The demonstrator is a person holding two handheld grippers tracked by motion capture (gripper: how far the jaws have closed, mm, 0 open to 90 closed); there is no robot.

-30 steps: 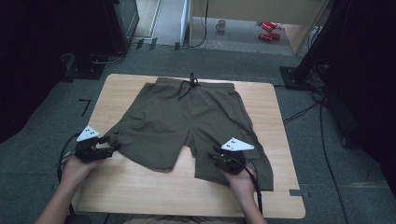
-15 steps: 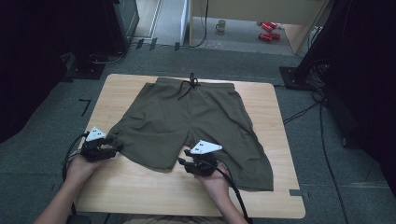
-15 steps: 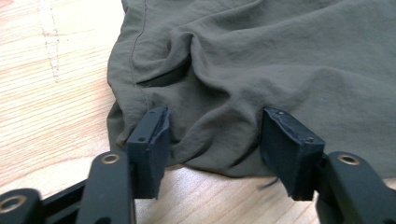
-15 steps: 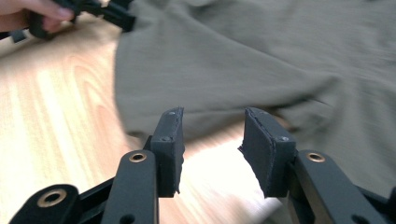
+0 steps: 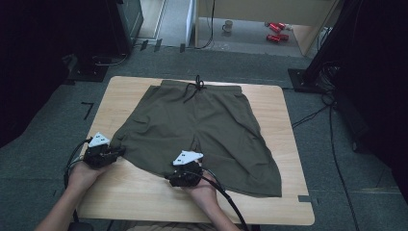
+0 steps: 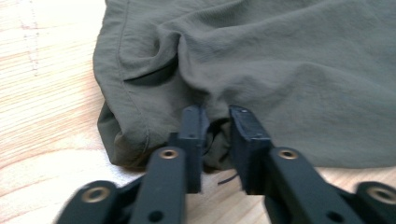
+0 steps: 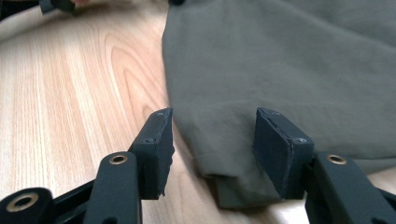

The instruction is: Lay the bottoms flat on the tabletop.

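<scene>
Shorts lie flat on the worktop. Left gripper, jaws just closing, pinches the near-left leg hem for lifting; right gripper, jaws opening and unclenched, straddles the inner hem corner.

Bare table lies free along the frame's bottom and left; the shorts cover the middle.

R claw slid left to shorts inner hem, opening; L claw closed on hem
</scene>
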